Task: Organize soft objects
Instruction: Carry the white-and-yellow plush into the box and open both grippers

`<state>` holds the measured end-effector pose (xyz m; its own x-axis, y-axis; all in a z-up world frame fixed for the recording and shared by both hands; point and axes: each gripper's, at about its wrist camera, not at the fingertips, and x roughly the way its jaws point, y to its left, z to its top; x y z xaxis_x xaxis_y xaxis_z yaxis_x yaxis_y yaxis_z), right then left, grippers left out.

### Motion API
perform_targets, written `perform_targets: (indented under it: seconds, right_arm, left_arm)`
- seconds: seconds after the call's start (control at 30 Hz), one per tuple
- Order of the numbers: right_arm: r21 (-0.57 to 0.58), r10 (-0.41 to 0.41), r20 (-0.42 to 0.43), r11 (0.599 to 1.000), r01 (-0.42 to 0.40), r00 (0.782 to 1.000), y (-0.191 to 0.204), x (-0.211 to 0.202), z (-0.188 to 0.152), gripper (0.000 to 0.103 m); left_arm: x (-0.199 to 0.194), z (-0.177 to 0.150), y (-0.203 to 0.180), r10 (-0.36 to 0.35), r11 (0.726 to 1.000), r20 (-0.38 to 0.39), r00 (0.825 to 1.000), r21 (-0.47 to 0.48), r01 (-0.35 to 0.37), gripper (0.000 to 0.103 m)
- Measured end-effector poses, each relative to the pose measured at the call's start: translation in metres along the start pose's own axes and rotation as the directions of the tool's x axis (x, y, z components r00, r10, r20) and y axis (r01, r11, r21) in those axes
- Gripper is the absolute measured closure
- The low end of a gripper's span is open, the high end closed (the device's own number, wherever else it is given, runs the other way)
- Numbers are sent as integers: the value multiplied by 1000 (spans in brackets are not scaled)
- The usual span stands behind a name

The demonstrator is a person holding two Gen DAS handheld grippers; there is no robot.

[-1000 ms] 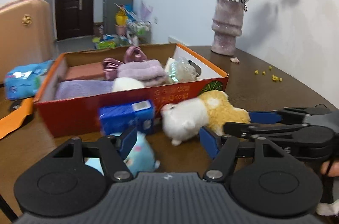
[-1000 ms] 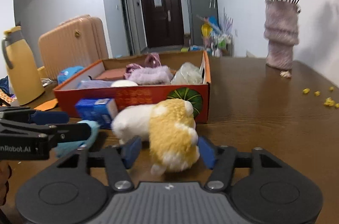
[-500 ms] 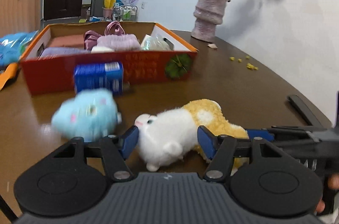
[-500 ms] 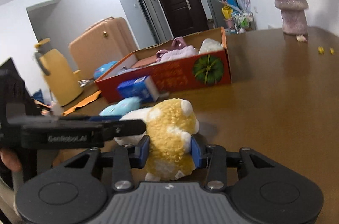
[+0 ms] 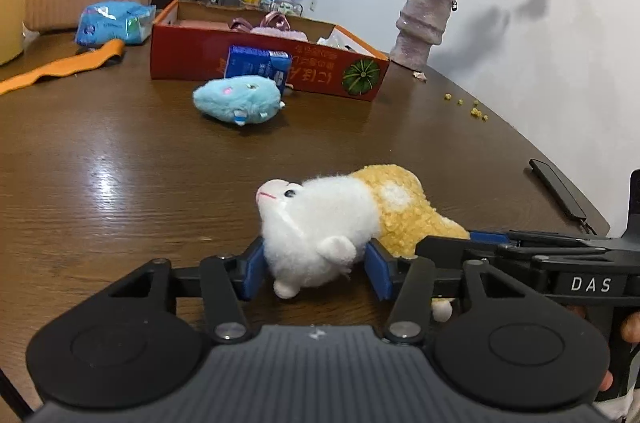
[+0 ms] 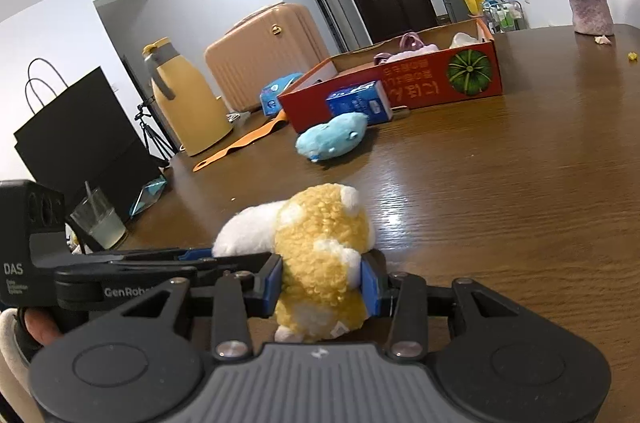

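Observation:
A white and yellow plush hamster (image 5: 344, 223) lies on the brown table near me. My left gripper (image 5: 316, 273) is shut on its white head end. My right gripper (image 6: 322, 287) is shut on its yellow rear (image 6: 324, 247). A blue plush toy (image 5: 236, 101) lies further off on the table, also seen in the right wrist view (image 6: 332, 141). Behind it stands an open red cardboard box (image 5: 264, 57) holding purple cloths and other soft things (image 6: 404, 53).
A blue carton (image 5: 260, 65) leans against the box front. A vase of dried roses (image 5: 424, 23) stands at the back right. A black phone (image 5: 558, 193) lies near the right edge. A yellow flask (image 6: 188, 107), black bag (image 6: 80, 135) and orange strap (image 6: 240, 143) sit left.
Both grippers closed on the hamster plush and pulled it back from the box toward me. The blue plush stayed by the carton, now farther away.

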<state>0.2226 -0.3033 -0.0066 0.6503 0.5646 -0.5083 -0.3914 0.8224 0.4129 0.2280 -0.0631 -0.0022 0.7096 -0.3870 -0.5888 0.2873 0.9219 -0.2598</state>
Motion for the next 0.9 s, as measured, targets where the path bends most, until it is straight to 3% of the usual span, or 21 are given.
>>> perform_targets:
  seconds: [0.23, 0.37, 0.5, 0.7, 0.77, 0.9]
  right_arm:
    - [-6, -24, 11, 1000, 24, 1000, 7, -6, -3, 64]
    - [-20, -41, 43, 999, 42, 998, 3, -8, 12, 64]
    - [-76, -47, 92, 996, 54, 995, -11, -1, 67, 64]
    - [-46, -55, 110, 997, 61, 992, -57, 45, 190, 64]
    - [-38, -93, 96, 995, 97, 991, -73, 68, 224, 64]
    - [-6, -176, -32, 984, 176, 984, -113, 124, 270, 64]
  left_arm:
    - [-1, 0, -3, -14, 1000, 13, 1000, 10, 14, 51]
    - [8, 27, -6, -35, 998, 54, 998, 54, 32, 51]
    - [34, 83, -4, -71, 995, 108, 992, 74, 63, 52]
    - [104, 195, 4, -77, 996, 121, 990, 61, 70, 52]
    - [141, 226, 12, -81, 996, 79, 994, 48, 78, 52]
    - [222, 260, 35, -90, 995, -82, 993, -42, 86, 54]
